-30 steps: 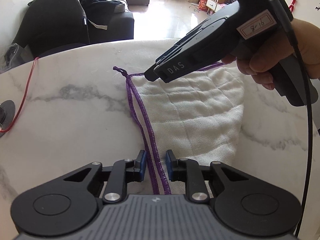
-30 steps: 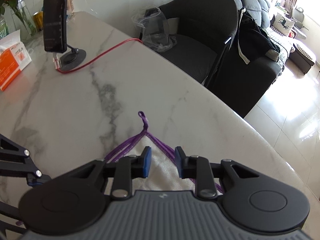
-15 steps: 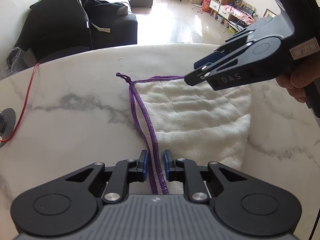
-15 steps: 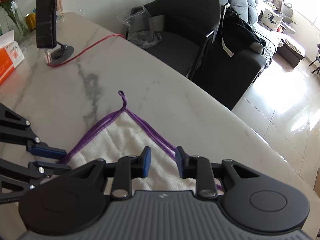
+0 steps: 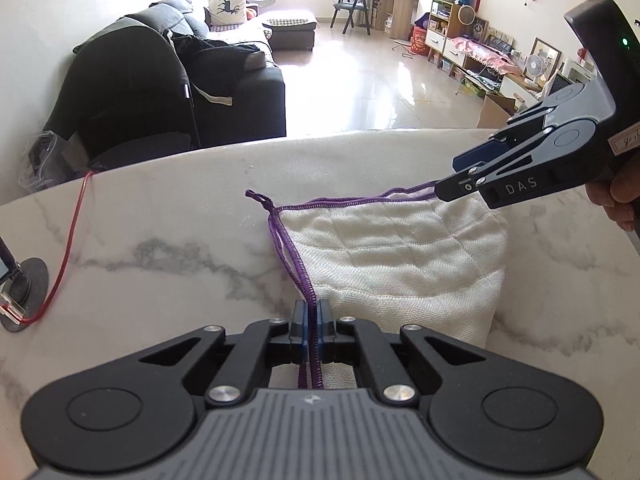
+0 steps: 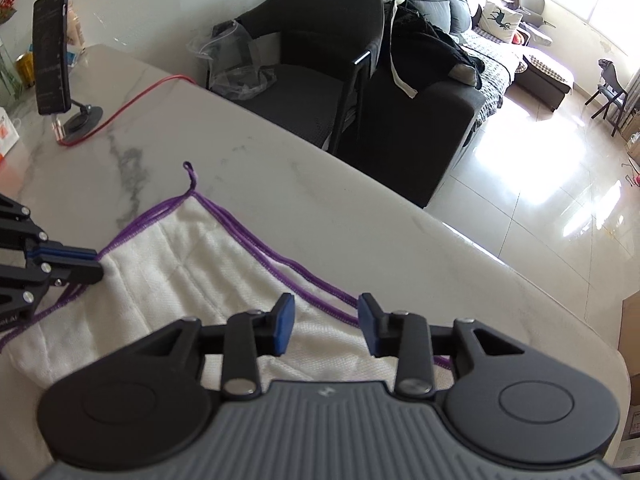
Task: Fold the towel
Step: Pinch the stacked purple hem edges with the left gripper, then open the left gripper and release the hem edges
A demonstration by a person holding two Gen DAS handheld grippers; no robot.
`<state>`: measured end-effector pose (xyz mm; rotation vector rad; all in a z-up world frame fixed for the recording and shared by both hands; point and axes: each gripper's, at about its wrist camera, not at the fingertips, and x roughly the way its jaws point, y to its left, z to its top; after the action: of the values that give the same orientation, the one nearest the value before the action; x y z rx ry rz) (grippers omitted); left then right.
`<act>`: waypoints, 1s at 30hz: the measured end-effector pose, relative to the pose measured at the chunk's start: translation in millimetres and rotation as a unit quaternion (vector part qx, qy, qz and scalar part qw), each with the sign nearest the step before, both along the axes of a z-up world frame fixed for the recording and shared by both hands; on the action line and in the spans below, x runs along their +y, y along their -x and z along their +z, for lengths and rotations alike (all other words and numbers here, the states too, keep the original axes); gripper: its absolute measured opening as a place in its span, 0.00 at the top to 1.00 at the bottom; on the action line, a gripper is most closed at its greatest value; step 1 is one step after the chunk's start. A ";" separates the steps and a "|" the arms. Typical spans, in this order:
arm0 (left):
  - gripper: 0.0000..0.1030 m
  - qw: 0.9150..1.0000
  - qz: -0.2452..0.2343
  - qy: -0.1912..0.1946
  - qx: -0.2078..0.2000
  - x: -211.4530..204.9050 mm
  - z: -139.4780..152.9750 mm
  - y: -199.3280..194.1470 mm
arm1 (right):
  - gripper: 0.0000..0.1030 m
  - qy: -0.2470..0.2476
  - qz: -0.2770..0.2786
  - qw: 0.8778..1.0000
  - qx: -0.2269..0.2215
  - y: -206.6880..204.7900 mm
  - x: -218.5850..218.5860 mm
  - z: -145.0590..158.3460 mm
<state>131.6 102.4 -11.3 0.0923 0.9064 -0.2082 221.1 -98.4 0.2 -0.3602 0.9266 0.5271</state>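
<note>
A white towel [image 5: 400, 256] with a purple stitched edge lies folded on the marble table [image 5: 160, 220], its hanging loop [image 5: 256, 196] at the far left corner. My left gripper [image 5: 313, 314] is shut on the doubled purple edge at the towel's near left side. In the right wrist view it shows at the left [image 6: 94, 262], clamped on that edge of the towel [image 6: 180, 264]. My right gripper [image 6: 326, 320] hovers over the far edge near the towel's right corner. Its jaws are opening and the purple hem runs between the pads without being pressed. A hand holds it at the right [image 5: 456, 178].
A phone on a round stand [image 6: 50, 68] with a red cable [image 6: 132, 100] stands at the table's far left. A dark armchair [image 6: 320, 60] and sofa sit just beyond the table's curved edge. Bare marble surrounds the towel.
My left jaws have closed onto the purple edge. My right gripper slid right along the towel's far edge towards its right corner, and its jaws have spread wider.
</note>
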 end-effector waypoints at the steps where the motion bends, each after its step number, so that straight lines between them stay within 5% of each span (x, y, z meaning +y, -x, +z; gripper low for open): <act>1: 0.97 1.000 0.007 -0.008 0.004 -0.1 -1.6 -2.0 | 0.63 0.001 -0.001 1.000 0.001 -0.9 -1.4 -0.9; 4: 0.95 0.999 0.026 -0.044 0.019 0.3 -10.2 -5.4 | 0.63 0.010 -0.008 1.000 0.003 -6.1 -5.0 -5.8; 15: 0.73 0.999 0.024 -0.033 0.002 2.2 10.3 26.1 | 0.63 0.023 -0.030 0.999 0.017 -20.5 -35.6 -15.5; 18: 0.71 1.000 0.002 -0.027 -0.001 -4.9 15.3 35.3 | 0.71 0.024 -0.024 0.999 0.031 -22.9 -39.3 -21.5; 20: 0.68 0.999 -0.022 -0.026 0.005 -10.5 13.7 40.5 | 0.93 0.023 -0.019 0.999 0.038 -21.3 -39.9 -21.5; 30: 0.66 0.998 -0.034 -0.051 0.032 -14.5 -9.9 39.2 | 0.96 0.046 -0.024 0.997 0.060 8.0 -56.1 -14.2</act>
<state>92.4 87.9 -21.1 0.2127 0.9793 -0.2290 213.1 -154.6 -14.1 -0.3910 1.0765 0.4664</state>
